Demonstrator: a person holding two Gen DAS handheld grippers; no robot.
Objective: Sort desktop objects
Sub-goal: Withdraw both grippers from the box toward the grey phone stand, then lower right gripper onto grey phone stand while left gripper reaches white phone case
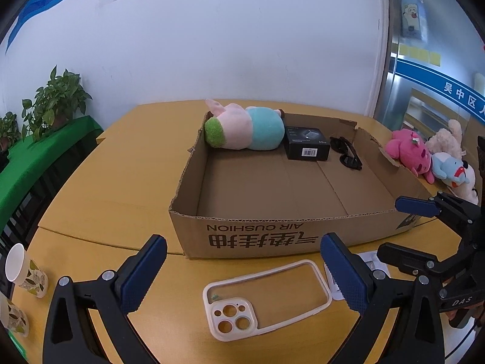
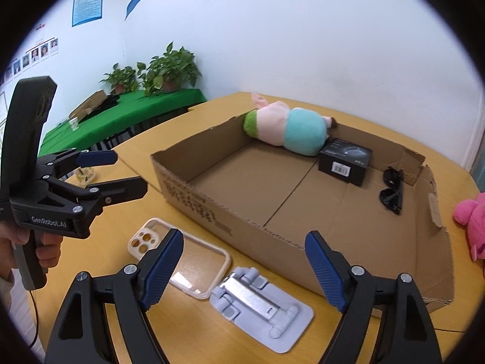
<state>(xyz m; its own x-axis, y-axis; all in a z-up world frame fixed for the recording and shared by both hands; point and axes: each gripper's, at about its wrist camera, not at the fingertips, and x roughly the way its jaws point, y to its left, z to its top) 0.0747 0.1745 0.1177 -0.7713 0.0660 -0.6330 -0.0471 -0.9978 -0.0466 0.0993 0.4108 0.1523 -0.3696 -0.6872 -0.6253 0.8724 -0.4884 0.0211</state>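
A shallow cardboard box [image 1: 194,233] [image 2: 188,194] lies on the wooden table. Inside it are a pink and teal plush pig [image 1: 242,129] [image 2: 291,129], a black carton [image 1: 306,143] [image 2: 345,160] and black sunglasses [image 1: 347,153] [image 2: 392,194]. In front of the box lie a cream phone case [image 1: 260,297] [image 2: 188,261] and a grey folding phone stand [image 2: 260,303]. My left gripper [image 1: 242,273] [image 2: 124,173] is open above the case. My right gripper [image 2: 245,270] [image 1: 403,227] is open above the stand.
Plush toys, one pink [image 1: 409,151] [image 2: 473,221], lie to the right of the box. Paper cups [image 1: 27,273] stand at the table's left edge. Potted plants [image 2: 169,69] sit on a green-covered table at the back left.
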